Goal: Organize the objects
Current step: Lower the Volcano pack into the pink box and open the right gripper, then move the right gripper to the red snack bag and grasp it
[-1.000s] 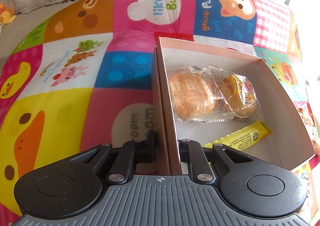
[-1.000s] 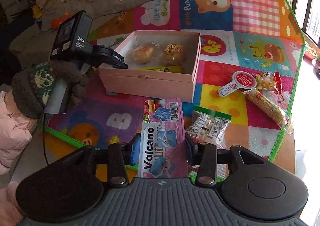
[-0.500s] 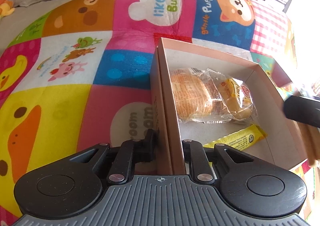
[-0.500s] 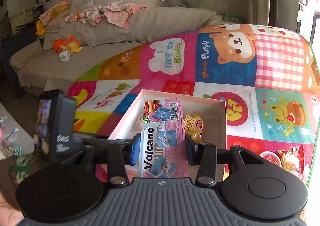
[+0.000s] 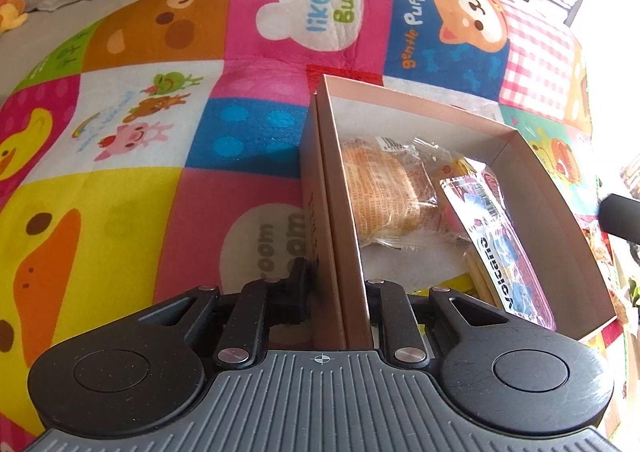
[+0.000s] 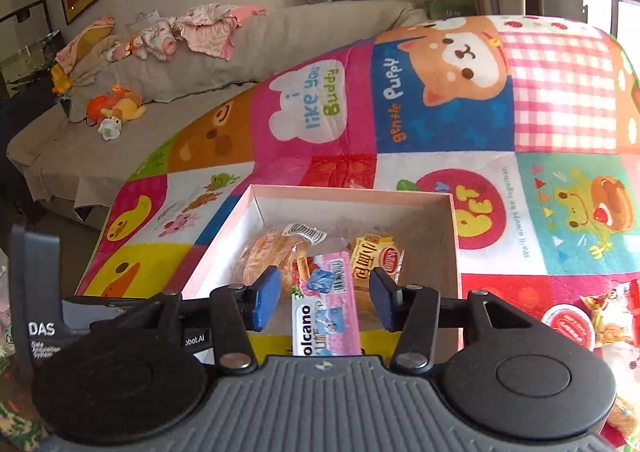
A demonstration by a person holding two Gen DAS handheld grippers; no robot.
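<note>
A pink open box (image 5: pixel 420 116) (image 6: pixel 348 192) sits on the colourful play mat. It holds a wrapped bun (image 5: pixel 384 192) (image 6: pixel 264 252), a yellow wrapped cake (image 6: pixel 374 256) and a yellow bar (image 5: pixel 444 290). My left gripper (image 5: pixel 338 280) is shut on the box's near left wall, one finger inside and one outside. My right gripper (image 6: pixel 324 292) hovers over the box's near edge, and its jaws are opening. The pink Volcano packet (image 6: pixel 326 312) (image 5: pixel 496 248) is between them, clear of both blue pads (image 6: pixel 264 300), and rests slanted inside the box.
More snack packets (image 6: pixel 568 324) lie on the play mat (image 5: pixel 240 140) to the right of the box. A grey sofa (image 6: pixel 120 100) with clothes and soft toys runs behind the mat. The left gripper's body (image 6: pixel 40 312) stands at the box's left.
My right gripper carried the Volcano packet from the mat's near side to over the box, then opened; the packet now lies in the box. The left gripper kept its hold on the wall.
</note>
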